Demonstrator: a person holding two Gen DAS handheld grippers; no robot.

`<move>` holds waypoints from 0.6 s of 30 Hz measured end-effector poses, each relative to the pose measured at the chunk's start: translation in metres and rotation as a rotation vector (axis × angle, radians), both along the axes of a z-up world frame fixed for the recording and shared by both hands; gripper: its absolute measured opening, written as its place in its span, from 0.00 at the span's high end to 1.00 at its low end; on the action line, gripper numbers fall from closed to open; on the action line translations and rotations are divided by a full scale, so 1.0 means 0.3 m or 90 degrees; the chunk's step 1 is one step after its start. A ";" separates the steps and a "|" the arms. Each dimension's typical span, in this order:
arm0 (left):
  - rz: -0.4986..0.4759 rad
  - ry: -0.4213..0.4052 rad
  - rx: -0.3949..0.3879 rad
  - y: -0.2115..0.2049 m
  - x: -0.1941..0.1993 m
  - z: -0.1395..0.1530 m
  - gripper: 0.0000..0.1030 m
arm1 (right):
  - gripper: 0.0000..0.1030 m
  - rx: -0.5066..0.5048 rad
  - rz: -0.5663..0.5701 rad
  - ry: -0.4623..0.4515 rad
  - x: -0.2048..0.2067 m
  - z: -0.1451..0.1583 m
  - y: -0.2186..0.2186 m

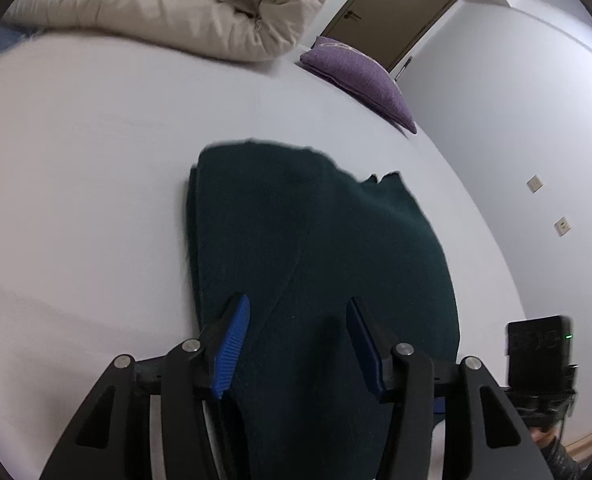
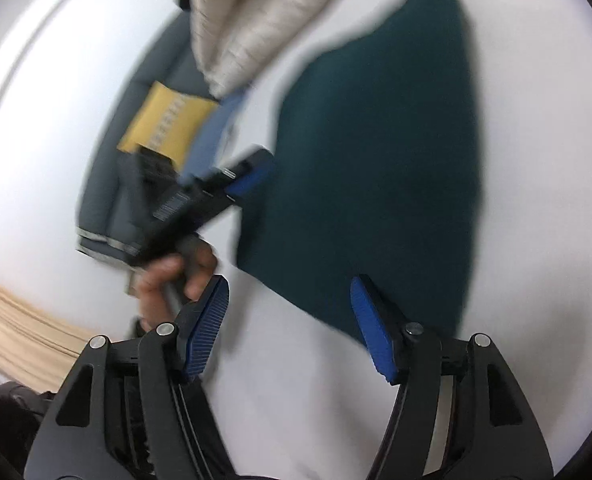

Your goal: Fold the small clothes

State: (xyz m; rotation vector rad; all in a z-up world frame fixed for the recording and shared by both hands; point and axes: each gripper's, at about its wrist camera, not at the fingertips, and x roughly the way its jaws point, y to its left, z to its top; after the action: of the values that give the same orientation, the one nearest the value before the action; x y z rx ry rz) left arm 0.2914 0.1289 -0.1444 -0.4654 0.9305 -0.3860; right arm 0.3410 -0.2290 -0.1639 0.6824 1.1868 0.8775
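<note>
A dark green garment [image 1: 315, 248] lies folded on the white bed [image 1: 96, 180] – pale walls, brown door [image 1: 395, 12]. Both grippers' jaws gape, empty; right view blurred.

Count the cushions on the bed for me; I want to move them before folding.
2. A purple cushion lies at the bed's far edge near the door; a yellow cushion rests against the grey headboard. The bunched duvet may hide more.

left gripper [image 1: 297, 312] – jaws apart, angled down | right gripper [image 2: 290, 292] – jaws apart, nothing between
</note>
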 end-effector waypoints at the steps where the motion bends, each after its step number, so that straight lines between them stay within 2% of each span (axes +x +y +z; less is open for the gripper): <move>1: 0.003 0.001 -0.009 0.012 -0.011 0.002 0.50 | 0.48 0.006 -0.006 0.004 -0.007 -0.012 -0.004; 3: 0.005 -0.002 -0.020 0.036 -0.039 0.030 0.50 | 0.48 0.018 -0.028 0.017 -0.010 0.001 -0.031; 5: 0.013 -0.019 -0.014 0.072 -0.077 0.068 0.47 | 0.47 -0.002 -0.041 -0.012 -0.029 0.047 -0.057; 7: 0.032 -0.026 -0.031 0.123 -0.099 0.081 0.32 | 0.46 -0.021 -0.046 -0.034 -0.046 0.084 -0.086; 8: 0.045 -0.019 -0.051 0.160 -0.101 0.074 0.30 | 0.42 -0.023 -0.055 -0.041 -0.075 0.092 -0.123; 11: 0.069 0.021 -0.094 0.222 -0.081 0.033 0.29 | 0.36 -0.031 -0.116 -0.039 -0.025 0.118 -0.196; 14: 0.041 0.064 -0.151 0.223 -0.035 -0.015 0.29 | 0.34 -0.008 -0.153 -0.019 0.049 0.109 -0.247; 17: 0.042 0.109 -0.176 0.215 0.028 -0.064 0.29 | 0.33 -0.004 -0.165 0.026 0.128 0.056 -0.272; 18: 0.041 0.124 -0.200 0.218 0.052 -0.084 0.29 | 0.34 -0.005 -0.165 0.038 0.156 0.036 -0.268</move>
State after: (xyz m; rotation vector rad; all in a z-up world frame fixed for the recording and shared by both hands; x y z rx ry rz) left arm 0.3071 0.1942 -0.1695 -0.8296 1.0451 -0.4349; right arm 0.3877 -0.3095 -0.1532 0.8406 1.1238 0.6388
